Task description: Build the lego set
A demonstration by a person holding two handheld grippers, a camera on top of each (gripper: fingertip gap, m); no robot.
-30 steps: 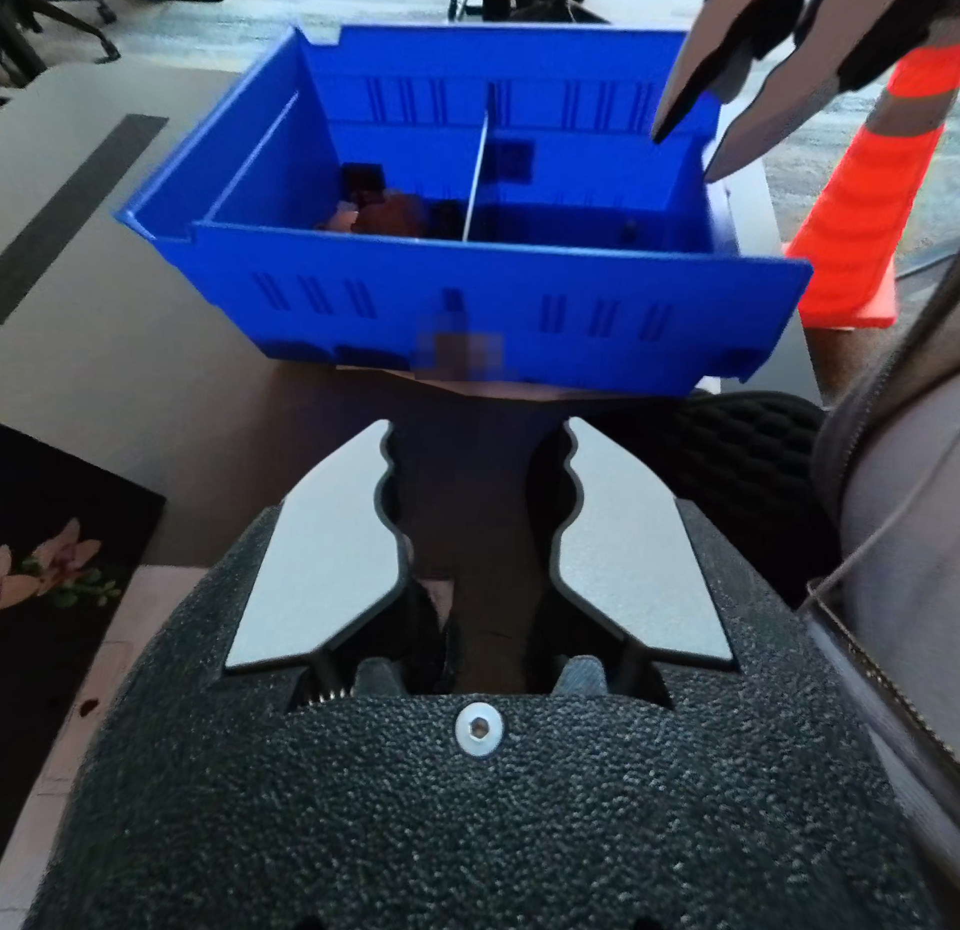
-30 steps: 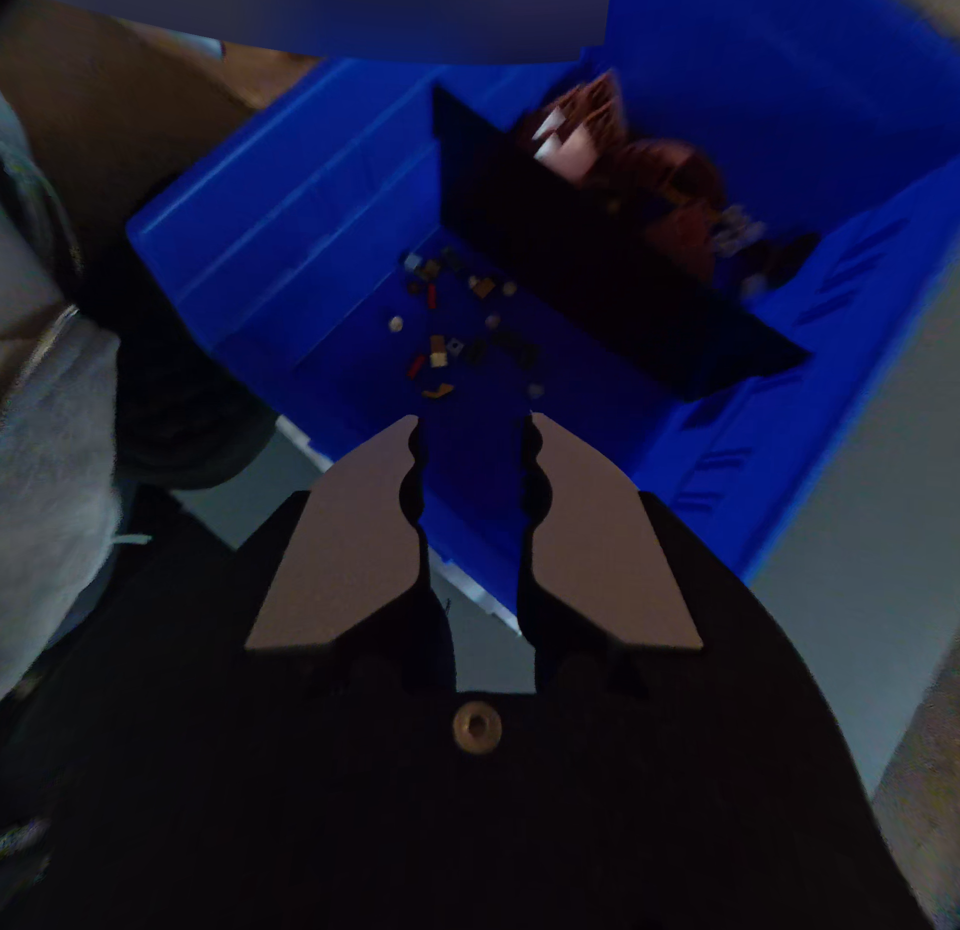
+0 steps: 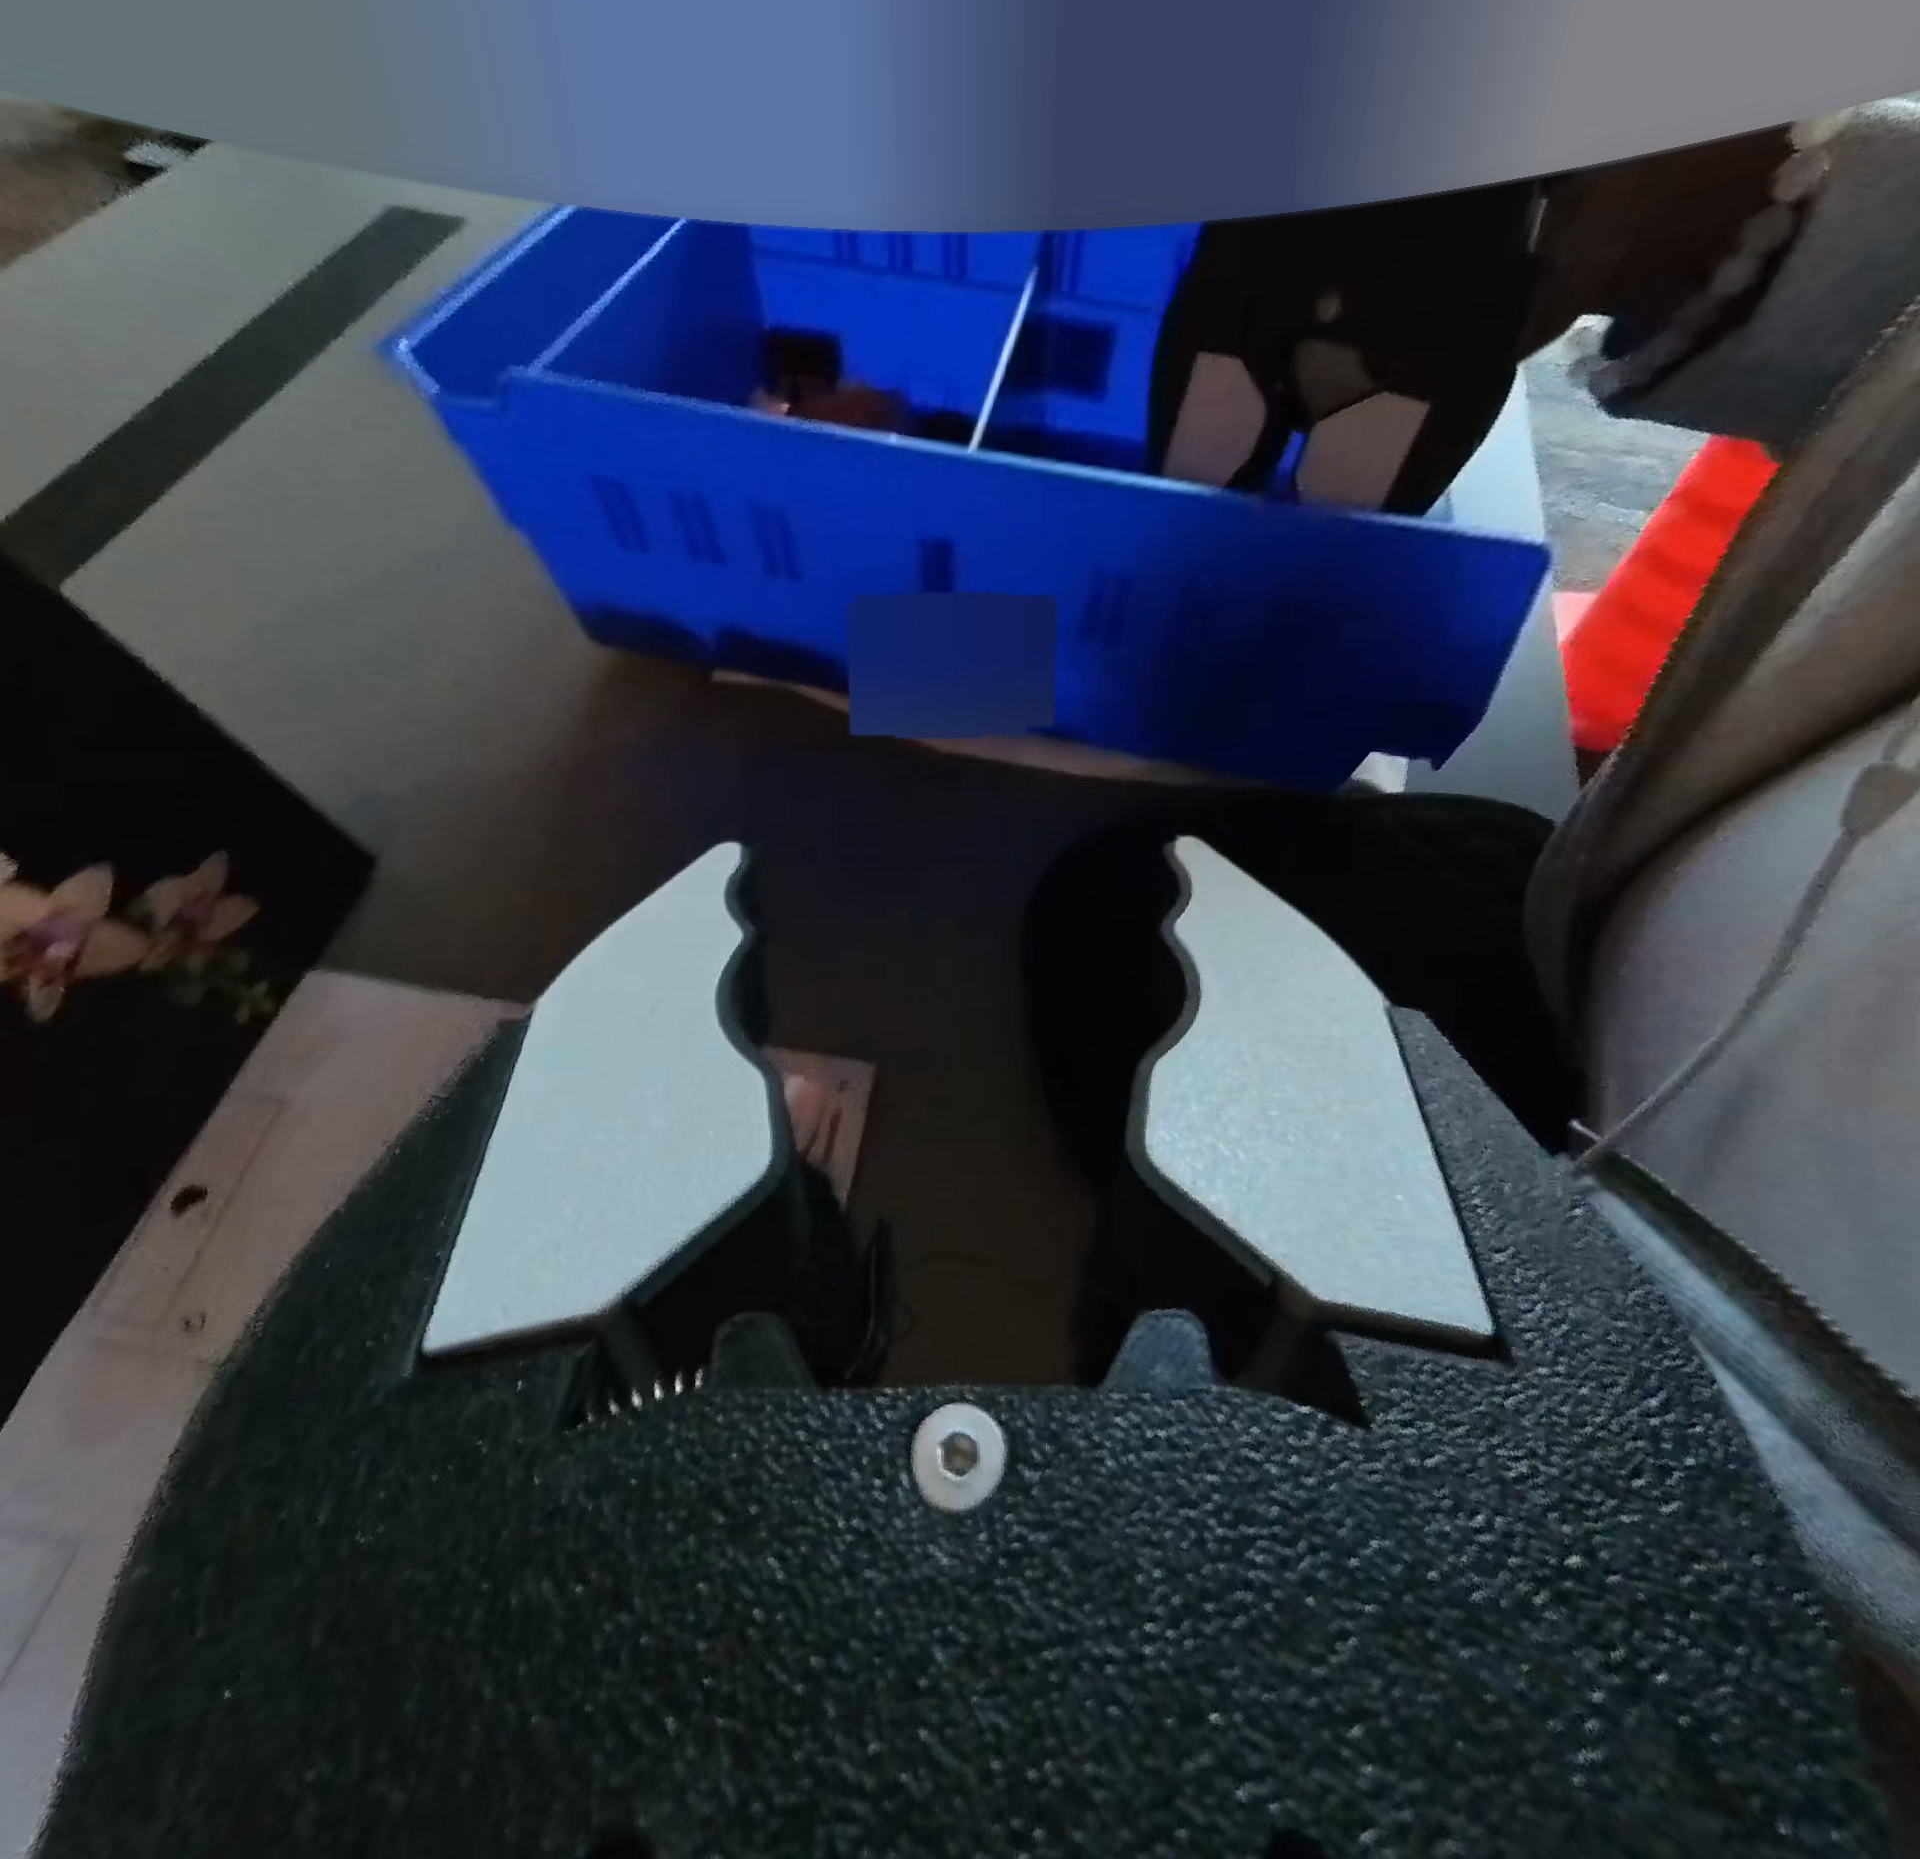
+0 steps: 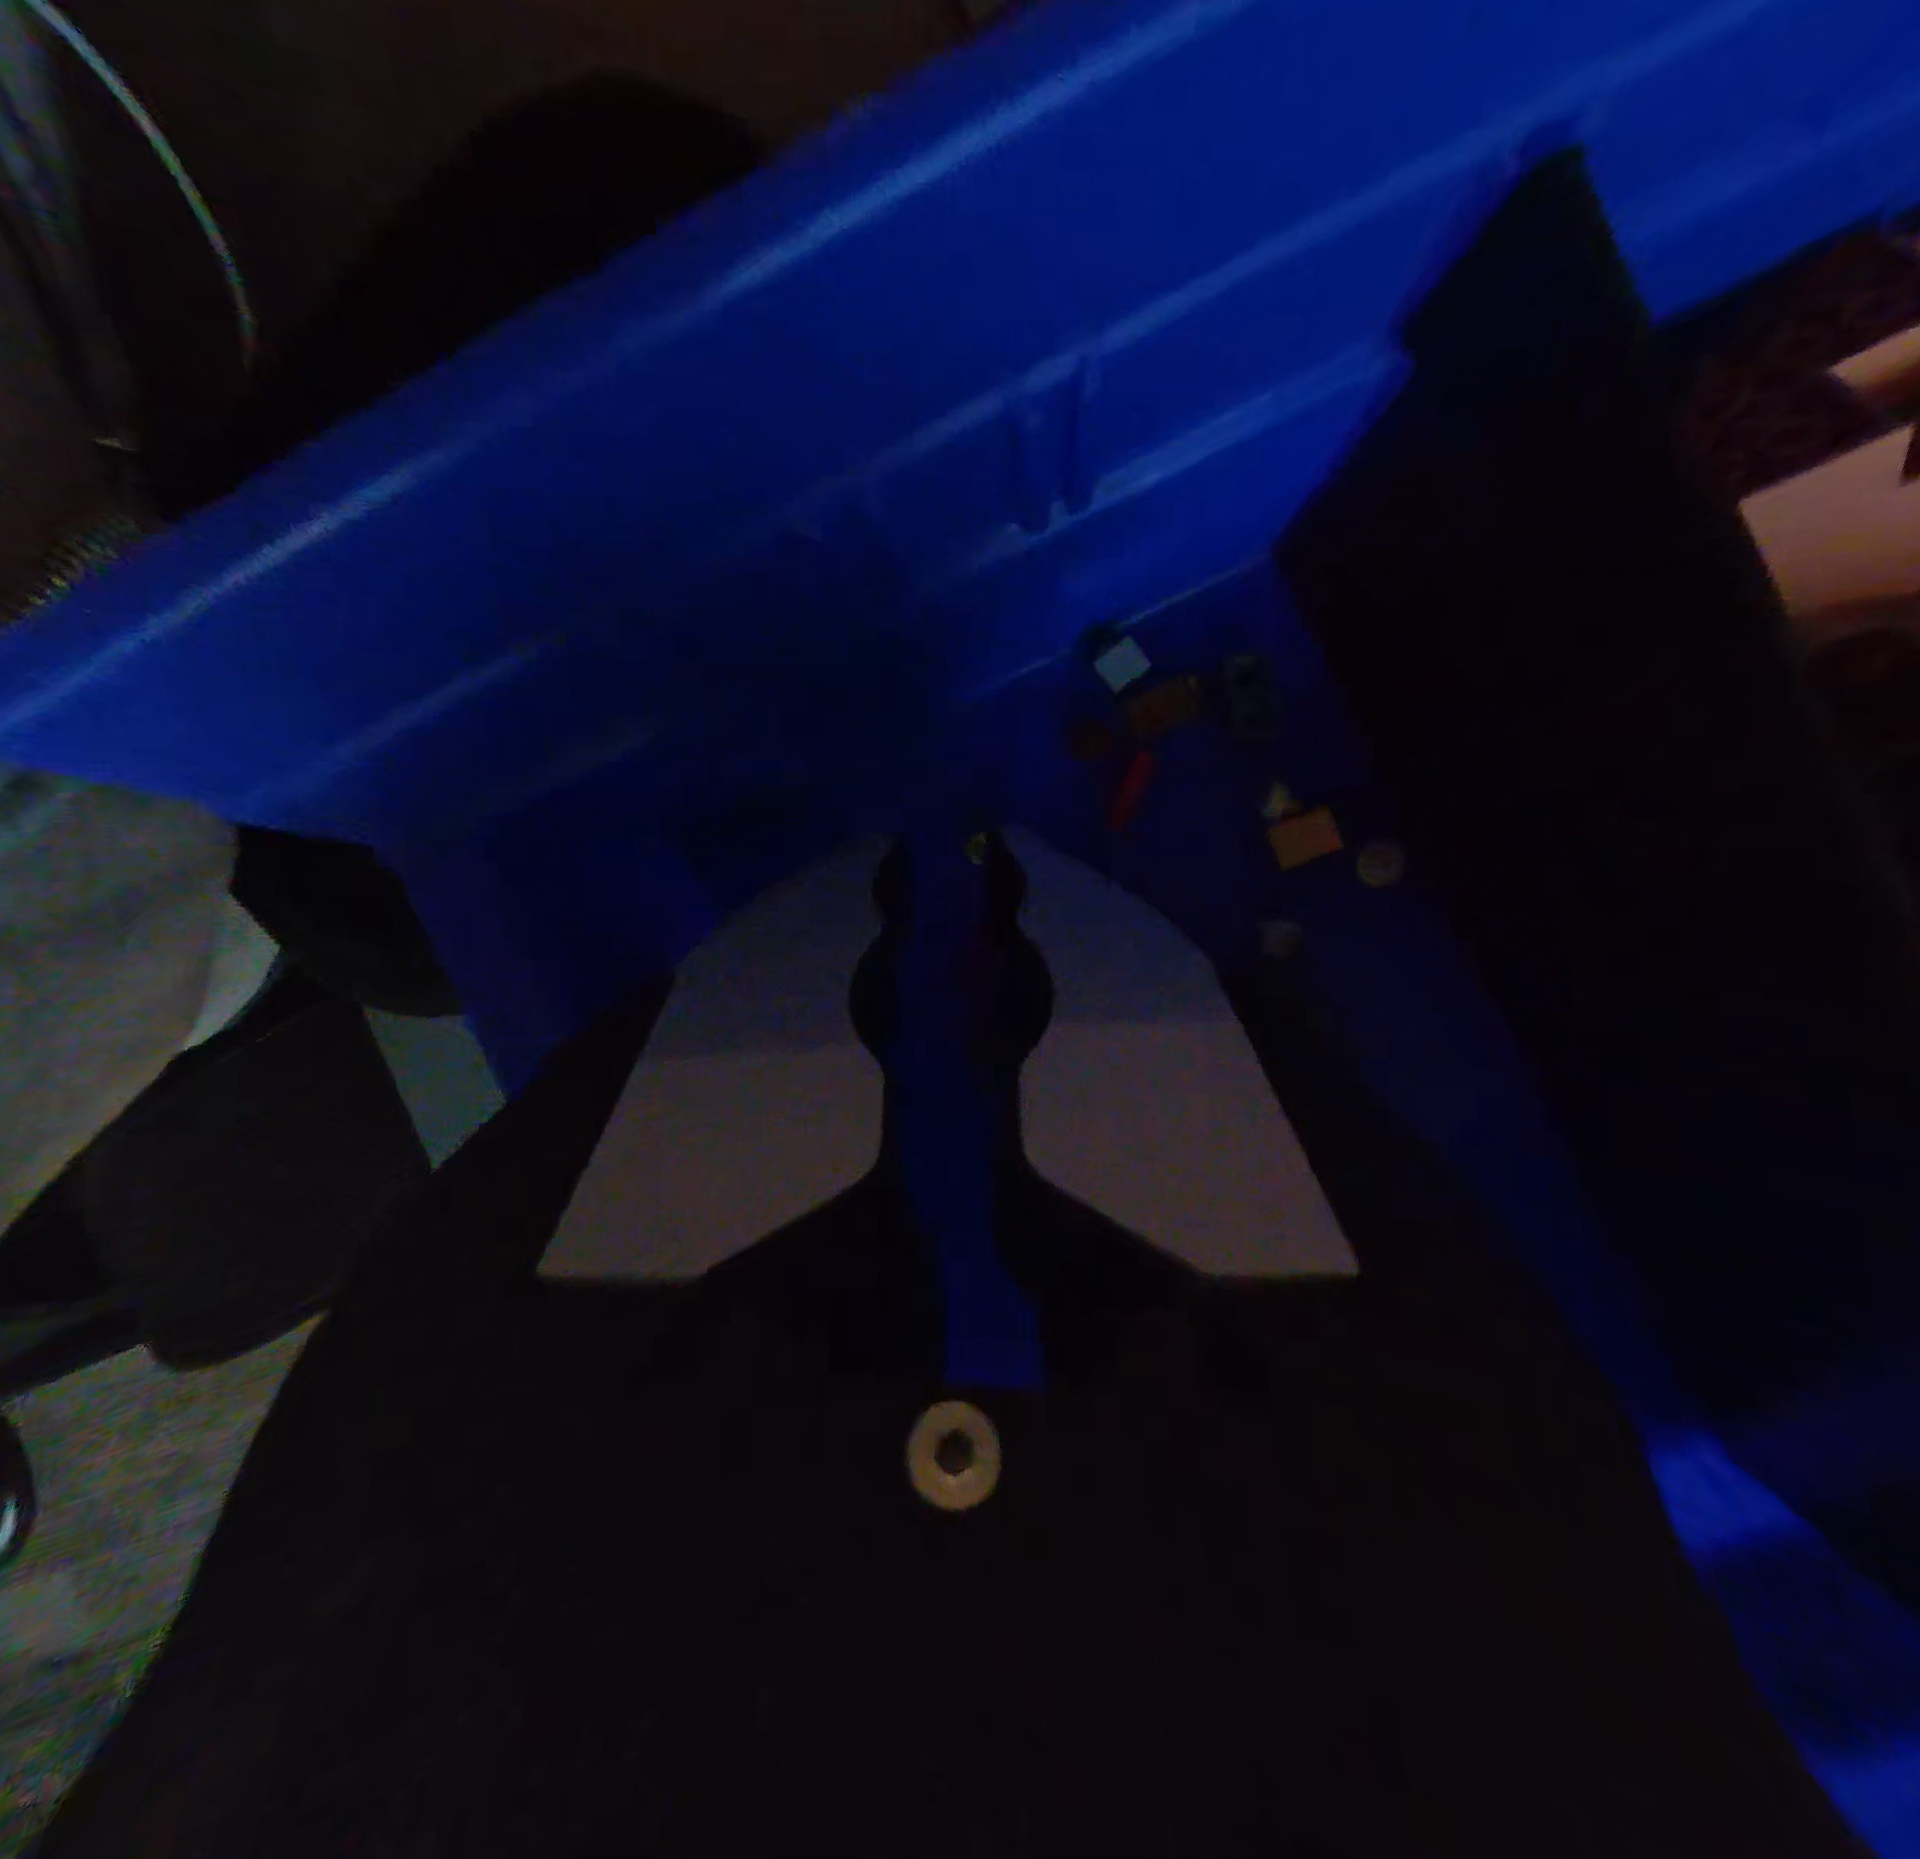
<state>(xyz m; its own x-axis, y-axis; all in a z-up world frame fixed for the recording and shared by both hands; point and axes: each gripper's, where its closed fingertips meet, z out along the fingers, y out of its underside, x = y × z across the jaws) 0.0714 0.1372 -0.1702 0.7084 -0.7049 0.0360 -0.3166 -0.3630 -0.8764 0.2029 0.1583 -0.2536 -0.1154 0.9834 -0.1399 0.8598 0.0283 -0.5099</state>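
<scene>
1. Left wrist view: the left gripper point(image 3: 956, 936) hangs wide and bare above the table point(image 3: 312, 604), well short of the blue bin point(image 3: 1039, 573).
2. Right wrist view: the right gripper point(image 4: 948, 874), jaws narrow, is down inside the bin's compartment left of the dark divider point(image 4: 1507, 562); small loose pieces point(image 4: 1299, 838) lie just to its right. Whether it pinches anything cannot be told.

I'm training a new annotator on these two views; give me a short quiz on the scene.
1. True or false: the left gripper's jaws stand wide apart with nothing between them.
2. Where do the right gripper's jaws point? A) at the blue bin's floor, beside small loose pieces; B) at the table outside the bin; C) at the orange cone.
3. Fill in: a thin upright ____ splits the bin into two compartments.

Key: 1 true; 2 A; 3 divider.
</scene>
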